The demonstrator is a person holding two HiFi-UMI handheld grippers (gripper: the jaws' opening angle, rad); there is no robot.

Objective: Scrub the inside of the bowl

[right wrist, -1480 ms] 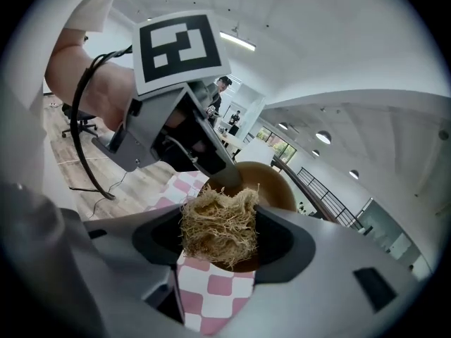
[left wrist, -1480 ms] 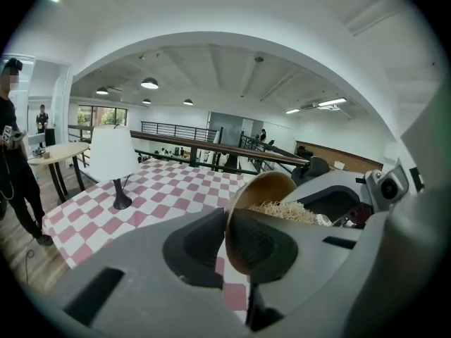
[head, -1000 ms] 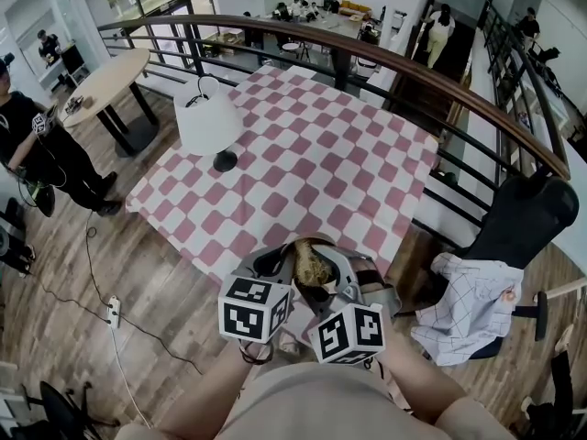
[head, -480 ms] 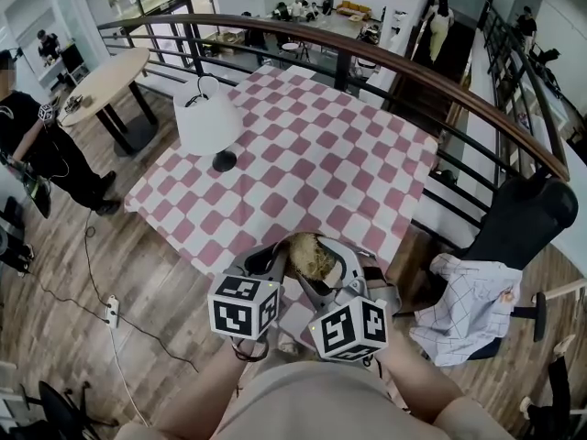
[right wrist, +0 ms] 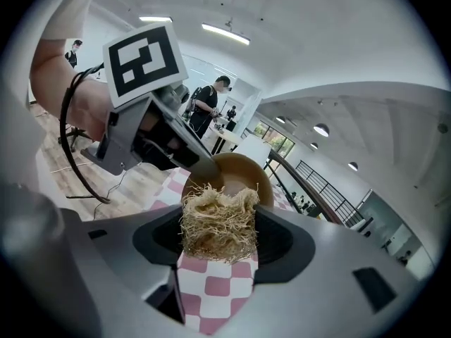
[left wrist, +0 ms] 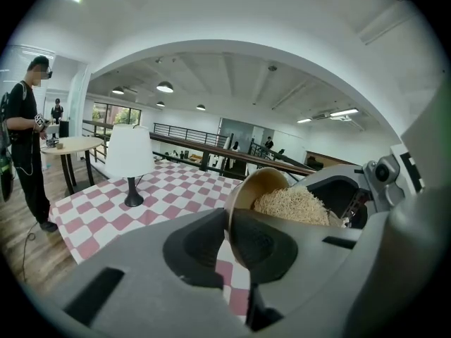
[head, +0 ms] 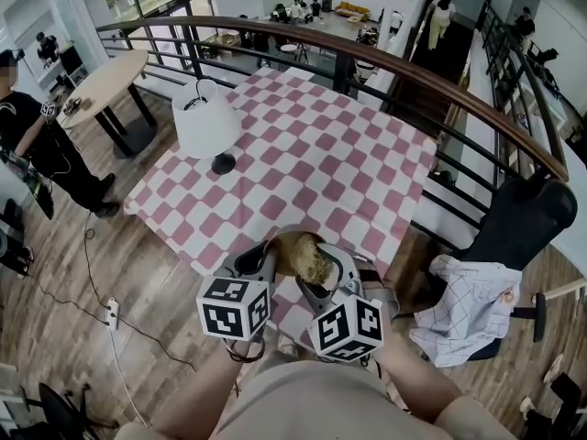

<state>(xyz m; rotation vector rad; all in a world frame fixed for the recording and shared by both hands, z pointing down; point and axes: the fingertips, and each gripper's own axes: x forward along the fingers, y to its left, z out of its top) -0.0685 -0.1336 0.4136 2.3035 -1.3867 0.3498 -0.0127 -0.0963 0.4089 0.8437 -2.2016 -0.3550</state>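
Bowl, small and tan, is held up off the checked bench, tipped on its side with its mouth toward the right tool. It hangs well apart from the white table lamp, on the lamp's near side toward the person. The left tool has the bowl's wall edge-on between its jaws. Those jaws are opening, so the pinch may be loosening, though the pads appear to touch the wall. The right tool is clamped on a straw-coloured fibre scrubber. The scrubber's frayed front sits at the bowl's mouth, against or just inside the inner wall; how deep I cannot tell. The bowl reads as light, stiff and smooth, perhaps wood or plastic. A thin pinch at the rim could let it swivel or slip when the scrubber pushes, so a firmer hold lower on the wall, opposite the scrubbed side, would suit. The scrubber looks soft and springy and crushes under the jaws. It is best held by its rear half, leaving the free front to splay against the curve
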